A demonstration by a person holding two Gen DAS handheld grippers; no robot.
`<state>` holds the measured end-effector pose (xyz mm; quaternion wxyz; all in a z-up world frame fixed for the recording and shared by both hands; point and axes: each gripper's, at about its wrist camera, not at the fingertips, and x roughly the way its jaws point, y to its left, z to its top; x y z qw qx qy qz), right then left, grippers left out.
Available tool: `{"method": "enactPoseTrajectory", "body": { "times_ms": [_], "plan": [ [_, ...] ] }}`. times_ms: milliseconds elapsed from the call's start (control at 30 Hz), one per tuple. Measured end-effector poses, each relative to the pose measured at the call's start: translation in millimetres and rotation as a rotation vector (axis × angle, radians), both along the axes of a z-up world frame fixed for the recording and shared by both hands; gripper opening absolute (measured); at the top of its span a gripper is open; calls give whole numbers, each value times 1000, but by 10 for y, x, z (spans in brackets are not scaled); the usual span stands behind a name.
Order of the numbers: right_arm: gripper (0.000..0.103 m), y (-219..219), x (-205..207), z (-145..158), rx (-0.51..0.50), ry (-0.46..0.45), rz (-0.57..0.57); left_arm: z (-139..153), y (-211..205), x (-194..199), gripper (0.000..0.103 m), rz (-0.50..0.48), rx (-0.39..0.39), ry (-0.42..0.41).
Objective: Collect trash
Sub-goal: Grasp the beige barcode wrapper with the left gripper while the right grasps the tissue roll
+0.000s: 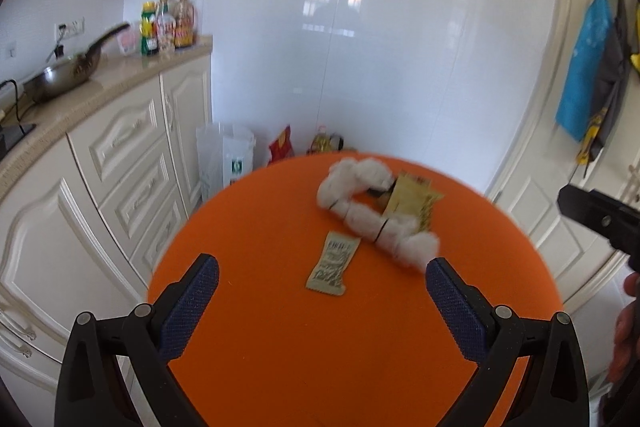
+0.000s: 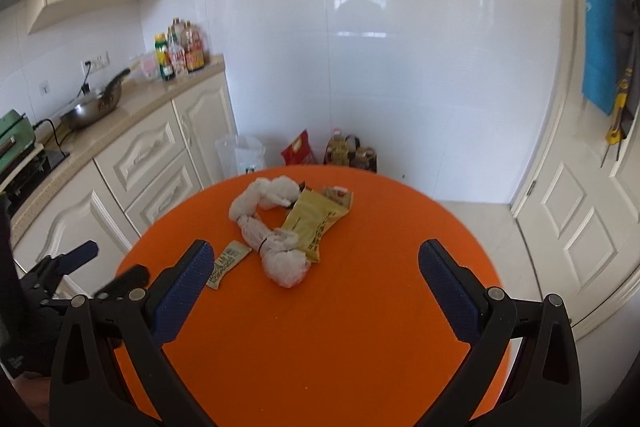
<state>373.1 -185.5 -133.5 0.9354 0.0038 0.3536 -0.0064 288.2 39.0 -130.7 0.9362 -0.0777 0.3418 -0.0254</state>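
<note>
Hovering over the round orange worktop [image 2: 320, 327], the right tool [image 2: 312, 271] stands wide and grips nothing, and the left tool [image 1: 322, 279] is likewise spread wide and empty. Just beyond the left tool's fingers a small flat sauce sachet [image 1: 331, 269] lies on the worktop, near but apart from the rest of the trash. Farther on, a knotted string of crumpled white tissue wads [image 2: 272, 231] curls across the top, touching a yellow snack wrapper [image 2: 314, 221] that lies partly under it. Past the worktop's far edge, on the floor by the wall, stand a clear plastic bag [image 2: 242, 155], its contents unclear, a red packet [image 2: 298, 147] and some oil bottles [image 2: 350, 151].
</note>
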Motion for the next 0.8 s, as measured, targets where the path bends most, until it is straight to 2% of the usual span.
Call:
{"method": "enactPoseTrajectory", "body": {
  "times_ms": [233, 300, 433, 533, 600, 667, 700, 767, 800],
  "plan": [
    [103, -31, 468, -408, 37, 101, 9, -273, -271, 1140, 99, -45, 33, 124],
    [103, -20, 562, -511, 45, 125, 10, -360, -305, 1474, 94, -59, 38, 152],
    [103, -20, 726, -686, 60, 164, 21, -666, -361, 2068, 73, -85, 33, 242],
    [103, -2, 815, -760, 68, 179, 30, -715, -422, 2280, 72, -96, 71, 236],
    [103, 11, 874, -804, 75, 188, 35, -725, -463, 2339, 67, -101, 84, 228],
    [103, 43, 925, -832, 91, 193, 57, -730, -522, 2420, 52, -99, 115, 219],
    [103, 72, 950, -846, 95, 195, 70, -731, -548, 2473, 49, -101, 129, 215],
    [103, 143, 1009, -888, 97, 204, 101, -743, -540, 2516, 34, -112, 125, 208],
    [102, 186, 1049, -910, 100, 210, 119, -750, -536, 2552, 31, -116, 125, 205]
  ]
}}
